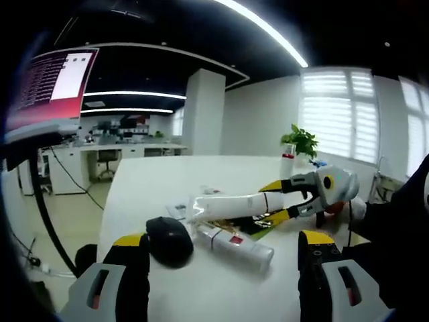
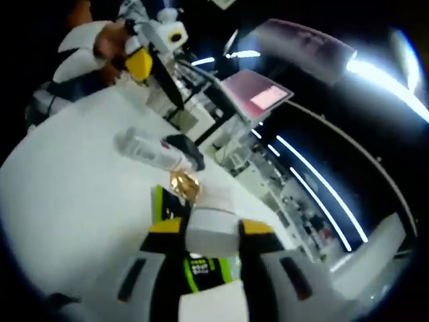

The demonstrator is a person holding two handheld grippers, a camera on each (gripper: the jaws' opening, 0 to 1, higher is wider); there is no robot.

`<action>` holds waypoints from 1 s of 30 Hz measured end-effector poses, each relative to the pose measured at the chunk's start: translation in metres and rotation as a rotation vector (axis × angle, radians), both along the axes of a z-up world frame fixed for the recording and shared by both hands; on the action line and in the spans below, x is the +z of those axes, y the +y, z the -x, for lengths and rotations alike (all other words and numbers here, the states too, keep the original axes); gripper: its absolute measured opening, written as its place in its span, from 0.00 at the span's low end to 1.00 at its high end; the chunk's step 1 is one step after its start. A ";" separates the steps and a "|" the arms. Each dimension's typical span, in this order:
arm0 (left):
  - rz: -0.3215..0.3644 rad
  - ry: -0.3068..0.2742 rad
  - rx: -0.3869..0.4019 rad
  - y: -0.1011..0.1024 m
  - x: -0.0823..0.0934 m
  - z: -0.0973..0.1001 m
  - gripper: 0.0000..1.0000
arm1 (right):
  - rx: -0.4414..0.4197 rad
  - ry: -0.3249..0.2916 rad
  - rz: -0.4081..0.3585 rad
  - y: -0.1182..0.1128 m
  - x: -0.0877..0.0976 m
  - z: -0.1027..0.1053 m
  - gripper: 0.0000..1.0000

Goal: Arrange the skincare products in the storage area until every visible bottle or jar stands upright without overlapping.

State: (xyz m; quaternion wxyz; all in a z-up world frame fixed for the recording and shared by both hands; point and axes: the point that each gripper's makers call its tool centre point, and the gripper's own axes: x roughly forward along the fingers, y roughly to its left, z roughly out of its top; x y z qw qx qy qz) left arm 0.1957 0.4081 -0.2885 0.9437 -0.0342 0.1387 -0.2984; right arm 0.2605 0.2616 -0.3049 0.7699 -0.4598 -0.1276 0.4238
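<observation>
In the left gripper view, the left gripper (image 1: 224, 268) hovers low over the white table (image 1: 147, 181), its two yellow-tipped jaws spread wide with nothing between them. Just beyond its left jaw sits a black computer mouse (image 1: 170, 240), and beside that a clear bottle (image 1: 234, 245) with a red-marked label lies on its side, well short of upright. Directly past it, the right gripper (image 1: 280, 200) comes in from the right and has its jaws closed on one end of a long white tube (image 1: 231, 206), which it holds lying roughly level above the table and over some flat leaflets and a dark packet. In the right gripper view, the white end of that tube (image 2: 211, 231) sits squeezed between the right gripper's (image 2: 209, 235) own jaws, with a gold-coloured item (image 2: 185, 185) just ahead on the table (image 2: 67, 201) and the clear bottle (image 2: 147, 150) further off. The tube looks light and smooth, likely a little slippery and probably soft-walled, so a grip near its stiffer capped end seems wiser than squeezing its middle; the clear bottle looks rigid and prone to roll, best taken across its body near the middle. Farther back stand a potted plant (image 1: 299, 142) and a monitor (image 1: 53, 87).
</observation>
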 end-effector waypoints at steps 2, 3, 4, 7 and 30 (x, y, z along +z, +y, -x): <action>0.000 0.002 0.003 0.001 -0.001 0.000 0.94 | 0.012 -0.036 0.003 0.000 0.004 0.002 0.29; 0.001 0.001 0.006 0.002 0.000 0.000 0.94 | 0.008 -0.056 0.013 -0.001 0.006 0.001 0.29; 0.002 0.001 0.008 0.003 0.000 0.000 0.94 | 0.005 -0.080 0.023 -0.001 0.007 0.001 0.29; 0.005 -0.002 0.010 0.004 0.000 0.000 0.94 | 0.006 -0.102 0.021 -0.002 0.010 0.002 0.29; 0.019 0.005 -0.002 0.002 -0.003 -0.003 0.94 | 0.039 -0.403 0.210 0.004 0.013 0.010 0.29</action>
